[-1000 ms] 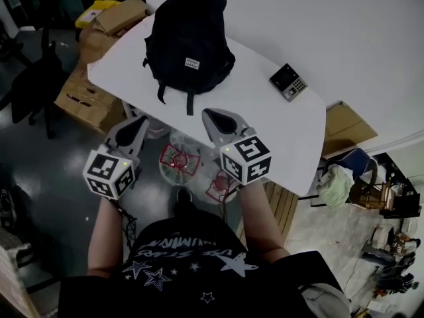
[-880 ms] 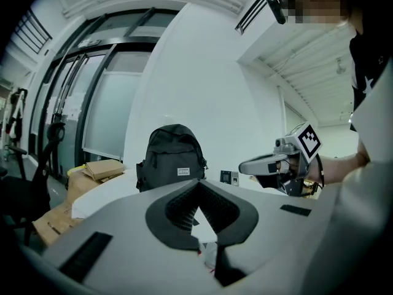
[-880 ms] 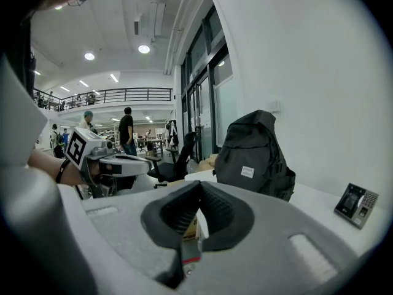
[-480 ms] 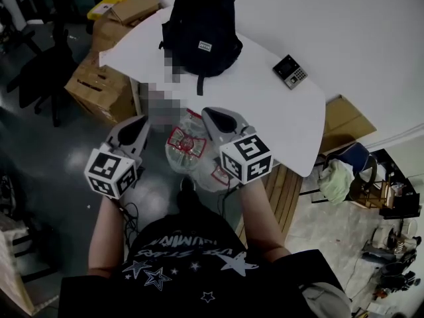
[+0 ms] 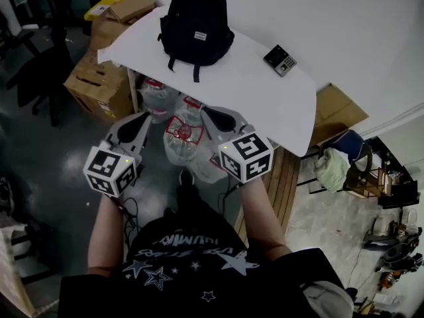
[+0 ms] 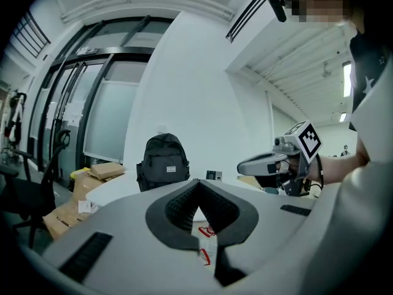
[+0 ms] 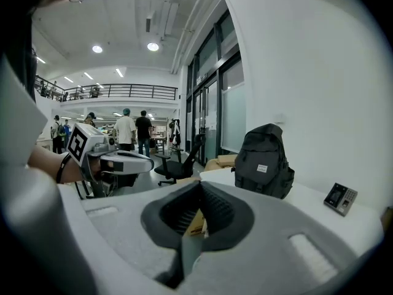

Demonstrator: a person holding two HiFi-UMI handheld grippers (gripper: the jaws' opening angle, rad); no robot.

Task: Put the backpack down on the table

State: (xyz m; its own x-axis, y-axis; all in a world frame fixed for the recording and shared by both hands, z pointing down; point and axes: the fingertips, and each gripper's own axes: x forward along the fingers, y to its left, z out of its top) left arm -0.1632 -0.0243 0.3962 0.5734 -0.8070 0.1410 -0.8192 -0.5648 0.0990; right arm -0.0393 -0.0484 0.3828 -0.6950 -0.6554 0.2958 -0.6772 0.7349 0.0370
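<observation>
Black backpack [image 5: 196, 22] upright on the white surface [image 5: 265, 98], toward its left end, with a small white label [image 5: 199, 36] on the front, print too small to read. Well apart on the same surface, a keypad device [image 5: 280, 59]. Short of the surface edge, left gripper [image 5: 140, 119] and right gripper [image 5: 211, 114], each fully closed, jaws together, gripping and touching nothing.

The backpack [image 5: 196, 20] is black with a small white label; the table [image 5: 265, 98] is white. The left gripper [image 5: 139, 121] and right gripper [image 5: 211, 116] are pale grey, their cubes patterned in black-and-white squares. The cardboard boxes [image 5: 99, 88] are brown; the person's shirt [image 5: 192, 270] is black with white stars.
</observation>
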